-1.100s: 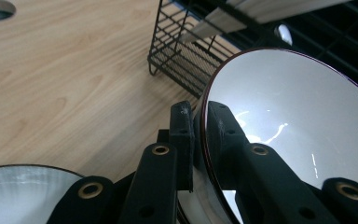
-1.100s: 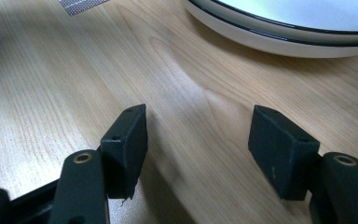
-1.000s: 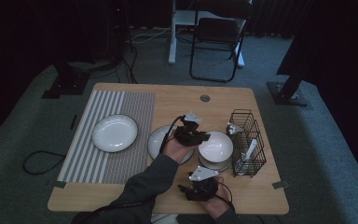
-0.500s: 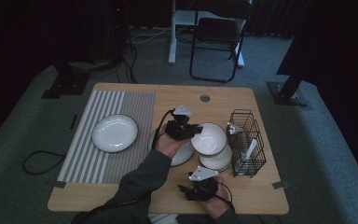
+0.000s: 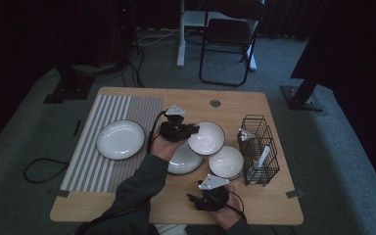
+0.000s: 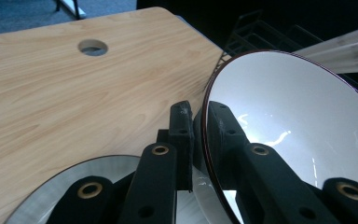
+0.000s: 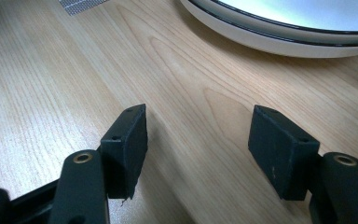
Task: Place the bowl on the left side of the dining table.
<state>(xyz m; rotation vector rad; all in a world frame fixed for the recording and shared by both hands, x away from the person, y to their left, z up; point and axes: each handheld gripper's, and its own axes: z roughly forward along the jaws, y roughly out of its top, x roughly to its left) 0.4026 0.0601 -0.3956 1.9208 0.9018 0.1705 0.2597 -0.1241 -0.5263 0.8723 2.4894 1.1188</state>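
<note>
A light wooden table (image 5: 127,205) filled the middle of the high view, and every place here is given from it. A grey striped mat (image 5: 103,166) covered its left part, with a white plate (image 5: 120,139) lying on the mat. Near the table's right edge stood a black wire rack (image 5: 259,147) holding a pale utensil. Just left of the rack a white bowl (image 5: 226,162) rested on the wood, and a second plate (image 5: 183,160) lay at the table's centre. Above that plate the left gripper (image 6: 198,140) was clamped on the rim of a tilted white bowl (image 5: 206,138), lifted clear of the tabletop; in the left gripper view one jaw sat inside the rim and one outside. A round cable hole (image 5: 215,103) sat near the table's far edge. At the near edge the right gripper (image 7: 198,144) hovered low over bare wood, its jaws wide apart with nothing between them
</note>
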